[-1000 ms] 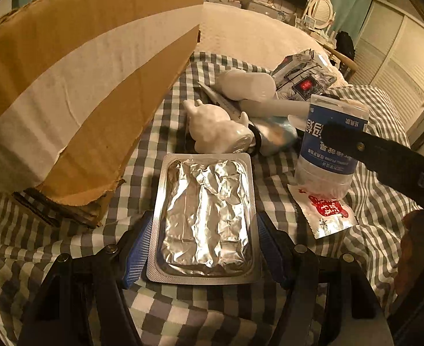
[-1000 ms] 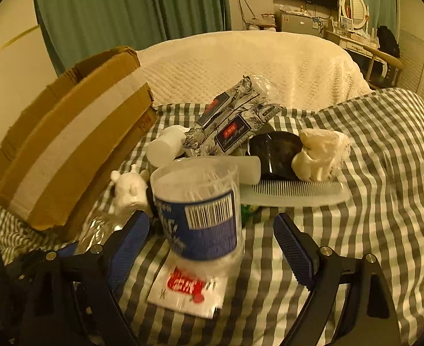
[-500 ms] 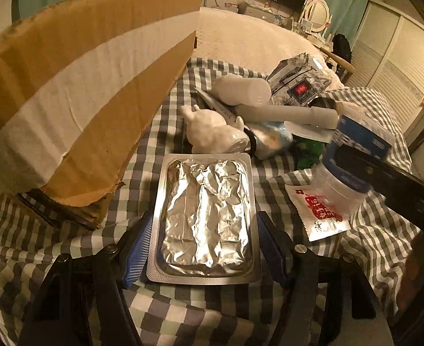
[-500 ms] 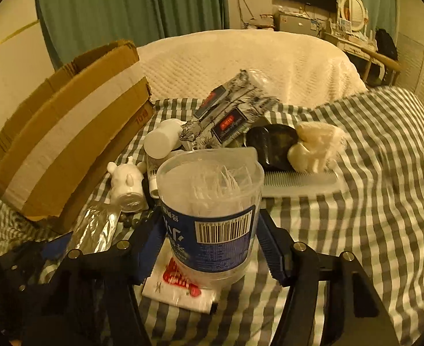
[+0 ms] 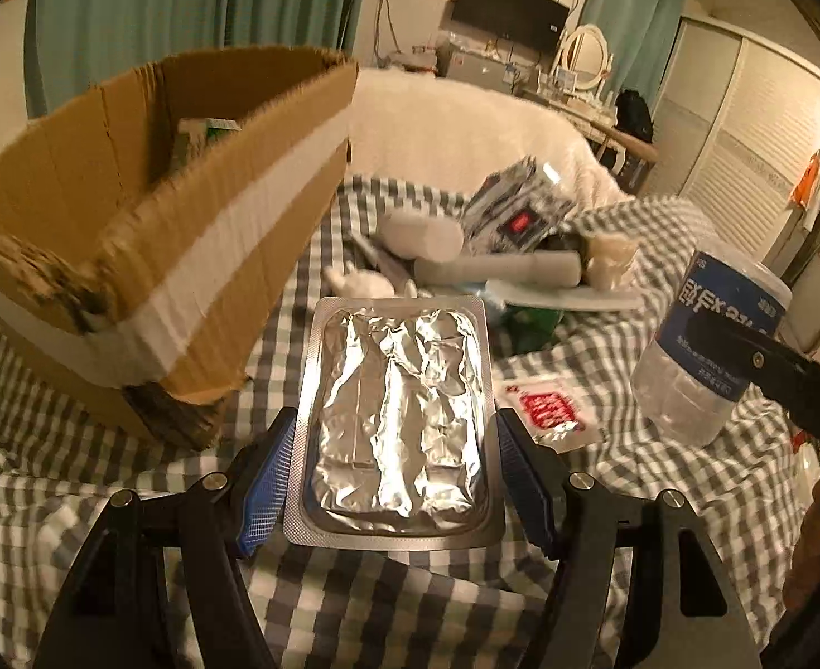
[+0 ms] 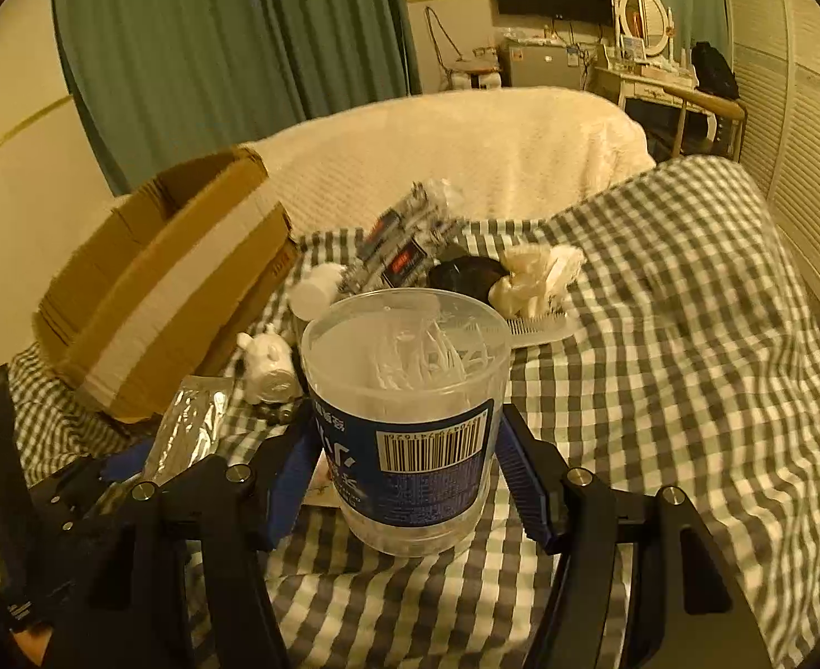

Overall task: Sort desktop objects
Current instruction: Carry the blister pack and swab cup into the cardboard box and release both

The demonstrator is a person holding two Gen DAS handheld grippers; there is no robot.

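My left gripper [image 5: 396, 488] is shut on a flat silver foil blister pack [image 5: 396, 418] and holds it lifted over the checked cloth, next to the open cardboard box [image 5: 148, 234]. My right gripper [image 6: 410, 482] is shut on a clear plastic jar with a blue label [image 6: 407, 429], full of white picks, also lifted; the jar also shows in the left wrist view [image 5: 705, 351]. The foil pack shows in the right wrist view [image 6: 187, 429] at the lower left, with the box [image 6: 153, 301] behind it.
A pile lies on the checked cloth [image 6: 661, 362]: white figurine [image 6: 268, 365], white bottle [image 5: 421, 234], patterned packet [image 5: 521, 212], black object [image 6: 466, 276], comb [image 6: 538, 329], crumpled white item [image 6: 533, 276]. A red-and-white sachet [image 5: 549, 410] lies flat. A cream blanket [image 6: 438, 150] lies behind.
Both grippers have risen, lifting the foil pack and the jar off the cloth. The right gripper closed on the jar. The box's inside has come into the left wrist view.
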